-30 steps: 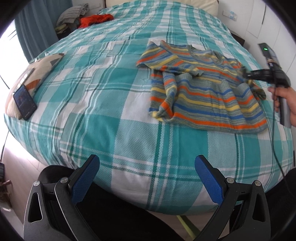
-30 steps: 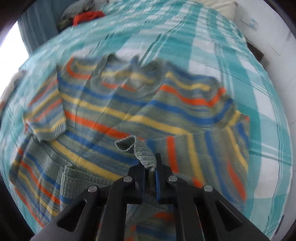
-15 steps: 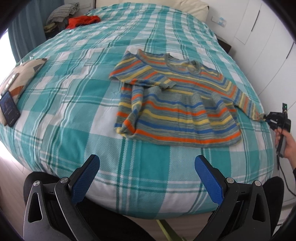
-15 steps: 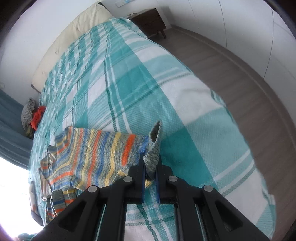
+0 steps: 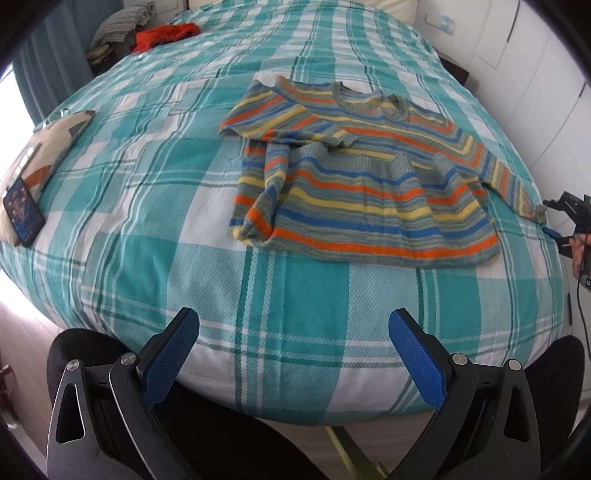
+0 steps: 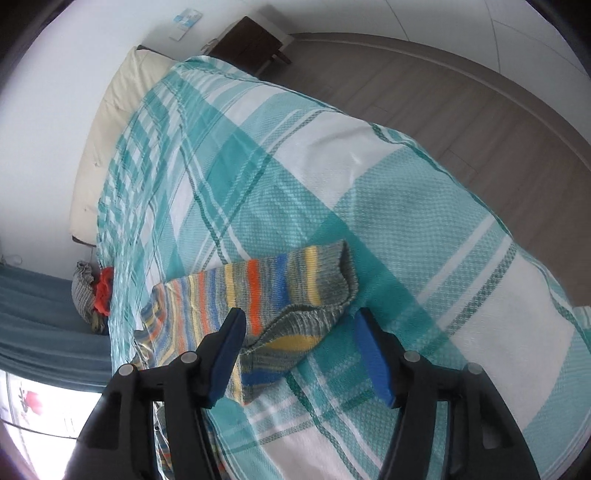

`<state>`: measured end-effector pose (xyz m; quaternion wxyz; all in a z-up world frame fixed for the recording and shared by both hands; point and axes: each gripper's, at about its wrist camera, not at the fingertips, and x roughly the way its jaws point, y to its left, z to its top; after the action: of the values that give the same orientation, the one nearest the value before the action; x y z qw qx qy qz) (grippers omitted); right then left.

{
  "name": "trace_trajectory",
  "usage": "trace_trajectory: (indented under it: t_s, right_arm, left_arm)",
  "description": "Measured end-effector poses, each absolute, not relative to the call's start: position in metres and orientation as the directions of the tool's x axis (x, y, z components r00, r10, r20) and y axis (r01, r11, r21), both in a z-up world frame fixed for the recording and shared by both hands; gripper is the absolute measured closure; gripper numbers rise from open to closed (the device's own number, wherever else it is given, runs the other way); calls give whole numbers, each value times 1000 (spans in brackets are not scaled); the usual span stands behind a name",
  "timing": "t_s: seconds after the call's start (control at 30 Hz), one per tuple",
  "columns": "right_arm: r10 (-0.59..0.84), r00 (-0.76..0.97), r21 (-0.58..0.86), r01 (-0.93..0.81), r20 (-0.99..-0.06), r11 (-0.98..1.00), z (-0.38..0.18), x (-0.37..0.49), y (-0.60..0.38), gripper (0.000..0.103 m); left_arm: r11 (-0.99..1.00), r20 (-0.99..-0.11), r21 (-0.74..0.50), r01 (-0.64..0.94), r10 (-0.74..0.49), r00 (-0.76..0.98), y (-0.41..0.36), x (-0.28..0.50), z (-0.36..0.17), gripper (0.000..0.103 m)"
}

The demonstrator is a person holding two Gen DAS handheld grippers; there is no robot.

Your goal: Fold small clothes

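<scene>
Nearest the lens, left gripper [image 5: 293, 345] poised wide open and empty above the near edge of the bed [image 5: 155, 236], blue pads well apart, nothing between them. Just beyond, bare teal-and-white check cover, then the striped knit sweater [image 5: 354, 192] spread front-down-or-up (impossible to say which) across the middle of the bed, hem toward the camera, neckline away. One sleeve already folded across the chest; the other sleeve [image 6: 280, 291] drawn straight out toward the bed's right edge. There, seen from its own camera, right gripper [image 6: 301, 350] with jaws opening, cuff lying slack between the pads but no longer pinched, resting on the cover.

Judged from the look of it: soft, light, loosely knitted fabric, limp with no stiffness at all, prone to stretch and to drag along the cover rather than slide cleanly; likely to sag and bunch if lifted by one point. Not fragile, not slippery against rubbery pads. Best holds: the ribbed cuff, the hem corners, the shoulder seams, where the doubled knit gives thicker, firmer purchase. Two-point lifts probably needed for a straight fold line.

Farther off, a phone [image 5: 23, 212] on a patterned cushion [image 5: 55, 140] at the left edge, and at the far end a red garment [image 5: 162, 35] beside a grey one.
</scene>
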<state>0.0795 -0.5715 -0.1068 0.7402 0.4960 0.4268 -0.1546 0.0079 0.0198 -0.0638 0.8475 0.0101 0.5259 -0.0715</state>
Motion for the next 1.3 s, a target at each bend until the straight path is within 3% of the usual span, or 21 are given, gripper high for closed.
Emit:
trace_trajectory:
  t_s: [0.43, 0.63, 0.8, 0.9, 1.1, 1.23, 1.3]
  right_arm:
    - [284, 663, 720, 659, -692, 218, -113, 48, -578, 38]
    - [154, 539, 547, 717, -828, 432, -85, 100, -567, 38]
    - [92, 299, 283, 698, -950, 658, -99, 114, -545, 41]
    - [82, 301, 285, 734, -950, 617, -98, 72, -554, 44]
    - [153, 496, 509, 740, -854, 440, -83, 46, -573, 44]
    - [80, 507, 445, 658, -858, 607, -62, 108, -557, 44]
    - [138, 522, 461, 561, -842, 688, -56, 146, -542, 45]
  left_arm:
    - [991, -891, -45, 124, -96, 444, 25, 13, -68, 1]
    - [991, -884, -28, 134, -87, 459, 17, 11, -67, 1]
    - [991, -881, 0, 133, -63, 470, 26, 3, -68, 1]
    - [991, -888, 30, 129, -32, 458, 36, 0, -75, 1]
    - [989, -902, 20, 149, -47, 429, 31, 6, -82, 1]
    - [987, -877, 2, 158, -74, 474, 20, 7, -65, 1]
    - [987, -871, -10, 160, -87, 484, 17, 5, -60, 1]
